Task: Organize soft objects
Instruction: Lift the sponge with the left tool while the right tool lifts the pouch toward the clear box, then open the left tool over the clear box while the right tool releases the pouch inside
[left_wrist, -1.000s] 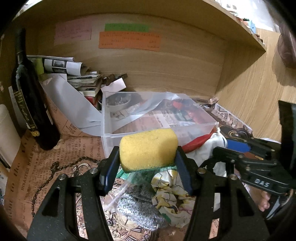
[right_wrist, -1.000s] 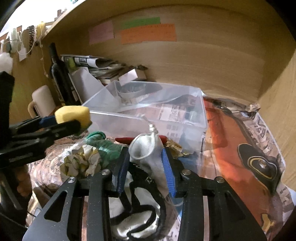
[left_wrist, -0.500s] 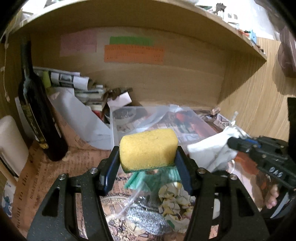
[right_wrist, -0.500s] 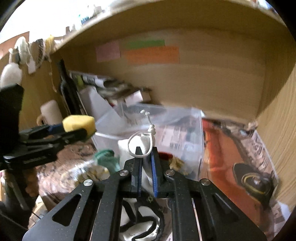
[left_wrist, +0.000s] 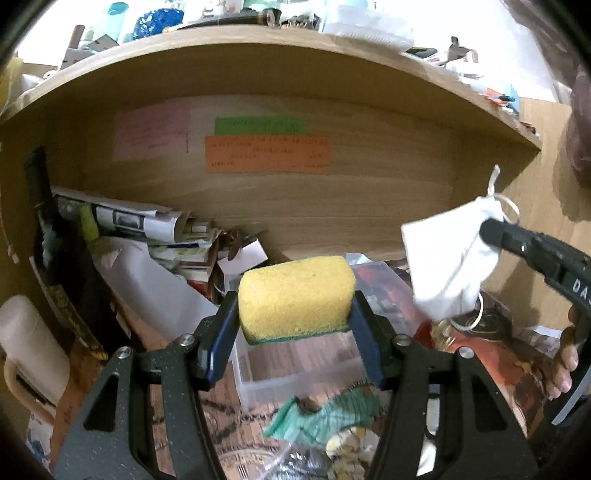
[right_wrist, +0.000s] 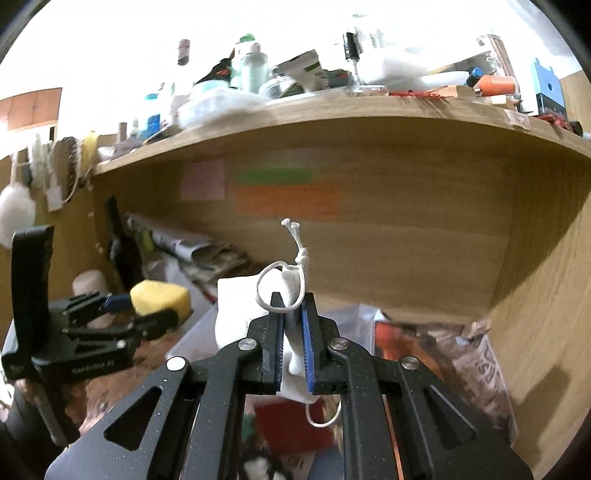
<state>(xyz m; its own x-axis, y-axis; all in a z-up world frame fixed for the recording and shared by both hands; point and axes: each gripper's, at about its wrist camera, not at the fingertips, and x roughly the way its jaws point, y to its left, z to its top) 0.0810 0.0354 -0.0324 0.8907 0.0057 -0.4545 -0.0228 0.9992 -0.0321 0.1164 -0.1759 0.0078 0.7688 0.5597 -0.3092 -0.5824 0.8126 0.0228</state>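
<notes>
My left gripper (left_wrist: 295, 325) is shut on a yellow sponge (left_wrist: 295, 295) with a green underside and holds it in the air above the near edge of a clear plastic bin (left_wrist: 295, 369). My right gripper (right_wrist: 292, 325) is shut on a white drawstring pouch (right_wrist: 240, 306), lifted well above the desk; the pouch also shows in the left wrist view (left_wrist: 447, 266), to the right of the sponge. The sponge and left gripper show in the right wrist view (right_wrist: 160, 295) at the left. A green cloth (left_wrist: 325, 417) and a patterned cloth (left_wrist: 347, 443) lie on the desk below.
A dark wine bottle (left_wrist: 59, 266) and a cream mug (left_wrist: 26, 343) stand at the left. Newspapers and books (left_wrist: 147, 229) are piled against the back wall. A wooden shelf (right_wrist: 332, 114) crowded with bottles runs overhead. A wooden side wall (right_wrist: 546, 295) closes the right.
Both grippers have risen well above the desk. The right gripper closed on the white pouch and lifted it off the pile. The sponge stays held in the left gripper.
</notes>
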